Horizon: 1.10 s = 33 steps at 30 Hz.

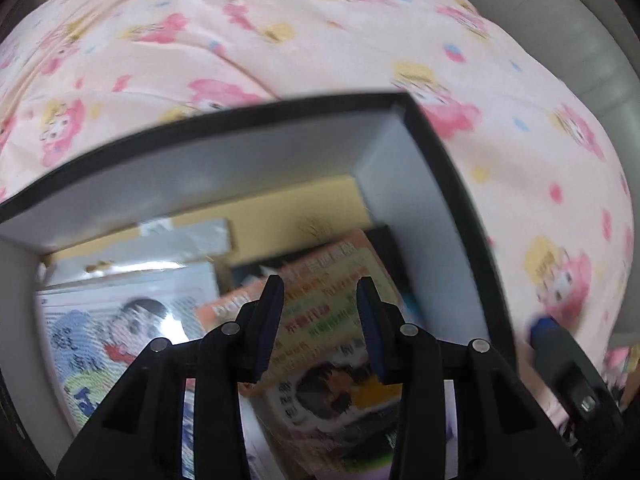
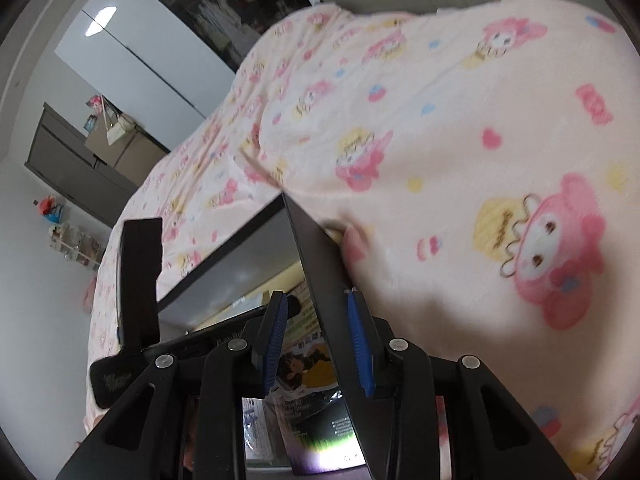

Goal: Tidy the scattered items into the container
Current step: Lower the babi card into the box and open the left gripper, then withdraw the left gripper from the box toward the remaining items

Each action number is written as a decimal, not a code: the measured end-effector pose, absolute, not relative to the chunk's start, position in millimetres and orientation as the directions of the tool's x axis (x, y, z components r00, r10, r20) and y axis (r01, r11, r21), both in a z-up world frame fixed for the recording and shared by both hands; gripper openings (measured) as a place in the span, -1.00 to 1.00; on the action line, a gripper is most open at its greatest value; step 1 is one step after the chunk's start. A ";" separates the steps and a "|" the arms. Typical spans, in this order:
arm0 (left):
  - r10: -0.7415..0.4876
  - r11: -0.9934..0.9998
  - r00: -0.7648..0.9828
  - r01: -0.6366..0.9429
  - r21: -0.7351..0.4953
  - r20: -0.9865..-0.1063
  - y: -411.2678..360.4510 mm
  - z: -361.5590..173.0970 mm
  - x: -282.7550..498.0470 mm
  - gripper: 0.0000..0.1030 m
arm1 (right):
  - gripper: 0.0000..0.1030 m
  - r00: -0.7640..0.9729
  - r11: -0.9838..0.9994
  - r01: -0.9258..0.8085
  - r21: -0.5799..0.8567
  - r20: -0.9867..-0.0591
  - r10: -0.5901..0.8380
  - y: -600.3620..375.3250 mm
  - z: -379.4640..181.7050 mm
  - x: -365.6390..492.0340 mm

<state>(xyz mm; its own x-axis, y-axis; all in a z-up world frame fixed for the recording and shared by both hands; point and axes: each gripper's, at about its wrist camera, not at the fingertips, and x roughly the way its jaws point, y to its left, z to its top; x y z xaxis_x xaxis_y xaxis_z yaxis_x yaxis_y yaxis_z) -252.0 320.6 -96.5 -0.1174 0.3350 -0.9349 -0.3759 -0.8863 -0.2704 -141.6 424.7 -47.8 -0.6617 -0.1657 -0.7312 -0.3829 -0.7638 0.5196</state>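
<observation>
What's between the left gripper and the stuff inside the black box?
Nothing visible. The left gripper hangs open inside the black box with grey inner walls, directly over an orange printed packet. The right gripper straddles the box's side wall; whether it touches is unclear.

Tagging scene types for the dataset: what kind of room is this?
Most likely a bedroom. The black box of packets sits on a bed covered by a pink cartoon-print blanket, with a glossy wardrobe and a dark dresser behind.
</observation>
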 end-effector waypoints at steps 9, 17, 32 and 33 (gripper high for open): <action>0.414 -0.879 -0.153 -0.326 -0.349 -0.898 306.7 -82.9 -257.8 -0.28 | -0.46 -0.672 -0.755 -0.393 0.524 -0.725 -0.153 427.2 -46.3 -138.7; 0.405 -0.856 -0.031 -0.364 -0.367 -0.914 318.3 -96.5 -246.2 -0.28 | -0.46 -0.648 -0.729 -0.432 0.531 -0.745 -0.159 434.3 -56.2 -142.7; 0.421 -0.856 -0.227 -0.418 -0.302 -0.878 291.0 -41.9 -208.9 -0.14 | -0.46 -0.659 -0.761 -0.422 0.492 -0.743 -0.114 427.9 -46.1 -136.5; 0.406 -0.865 -0.266 -0.419 -0.275 -0.874 286.0 -33.9 -204.2 -0.03 | -0.46 -0.667 -0.781 -0.413 0.469 -0.739 -0.091 423.3 -39.5 -133.8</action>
